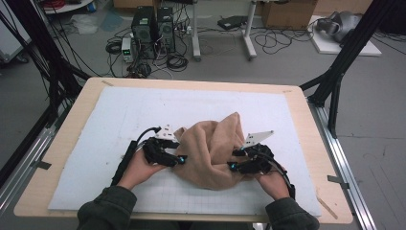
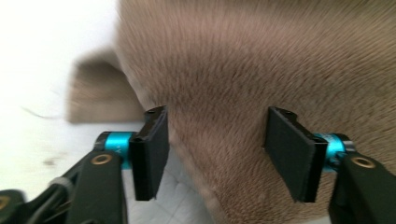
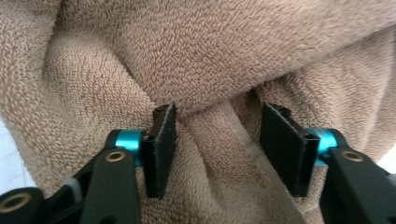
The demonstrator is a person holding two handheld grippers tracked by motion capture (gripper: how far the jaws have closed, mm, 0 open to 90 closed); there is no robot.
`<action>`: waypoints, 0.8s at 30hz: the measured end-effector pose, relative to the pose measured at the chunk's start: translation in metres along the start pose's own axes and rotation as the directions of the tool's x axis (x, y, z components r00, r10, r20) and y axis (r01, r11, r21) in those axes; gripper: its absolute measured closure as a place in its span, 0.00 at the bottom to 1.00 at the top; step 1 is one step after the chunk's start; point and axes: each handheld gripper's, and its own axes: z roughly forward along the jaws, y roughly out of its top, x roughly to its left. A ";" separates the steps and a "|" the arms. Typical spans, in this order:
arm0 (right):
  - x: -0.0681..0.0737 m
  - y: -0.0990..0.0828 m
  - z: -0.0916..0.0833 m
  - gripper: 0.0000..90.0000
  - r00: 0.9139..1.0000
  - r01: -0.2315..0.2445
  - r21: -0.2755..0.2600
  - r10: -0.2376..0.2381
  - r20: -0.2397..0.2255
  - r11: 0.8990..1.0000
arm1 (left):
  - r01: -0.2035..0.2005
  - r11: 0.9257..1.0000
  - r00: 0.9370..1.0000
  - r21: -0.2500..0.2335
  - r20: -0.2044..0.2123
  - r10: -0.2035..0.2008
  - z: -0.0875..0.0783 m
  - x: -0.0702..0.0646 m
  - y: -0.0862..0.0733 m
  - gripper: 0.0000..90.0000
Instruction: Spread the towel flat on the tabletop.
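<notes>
On top of the pale mat (image 1: 119,120) covering the wooden table (image 1: 67,139): a tan towel (image 1: 215,151), bunched into a rumpled heap near the front middle, one corner rising to a peak toward the far side

At the towel's left flank: left gripper (image 1: 181,159), held in the person's left hand (image 1: 139,170), jaws partway apart, neither wide nor pinched. From the left gripper view (image 2: 215,154): towel's lower edge running between the two black pads, fabric close by the left pad (image 2: 152,151), the right pad (image 2: 289,154) in front of the nap; contact hard to judge through the blur, no clear pinch on the cloth. Bare mat (image 2: 46,93) off to the left

At the towel's right flank: right gripper (image 1: 233,159), held in the right hand (image 1: 273,184), jaws likewise about half apart. From the right gripper view (image 3: 217,149): a ridge of folded towel (image 3: 210,70) lying in the gap, the left pad (image 3: 161,149) close against the fold, the right pad (image 3: 285,149) standing clear of it, cloth not squeezed

Both grippers facing inward toward each other, the heap between them
</notes>
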 end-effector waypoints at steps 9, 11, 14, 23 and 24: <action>0.013 -0.004 0.001 0.86 0.998 0.048 0.007 -0.048 -0.029 0.999 | -0.049 0.996 0.999 0.076 0.001 0.049 0.015 -0.009 -0.001 0.85; 0.010 -0.003 -0.001 0.89 0.997 0.036 0.013 -0.035 -0.063 0.999 | -0.051 0.996 0.999 0.076 -0.004 0.051 0.012 -0.008 -0.001 0.88; 0.012 0.000 -0.005 0.90 0.997 0.044 0.014 -0.043 -0.063 0.999 | -0.059 0.996 0.997 0.071 -0.039 0.062 0.000 -0.008 -0.002 0.89; 0.016 0.017 -0.020 0.91 0.997 0.072 0.016 -0.071 -0.032 0.997 | -0.011 1.000 0.998 -0.023 -0.069 0.010 -0.033 0.000 -0.004 0.90; 0.016 0.019 -0.022 0.91 0.997 0.072 0.014 -0.072 -0.029 0.997 | 0.000 0.999 0.997 -0.053 -0.074 -0.004 -0.043 0.002 -0.005 0.90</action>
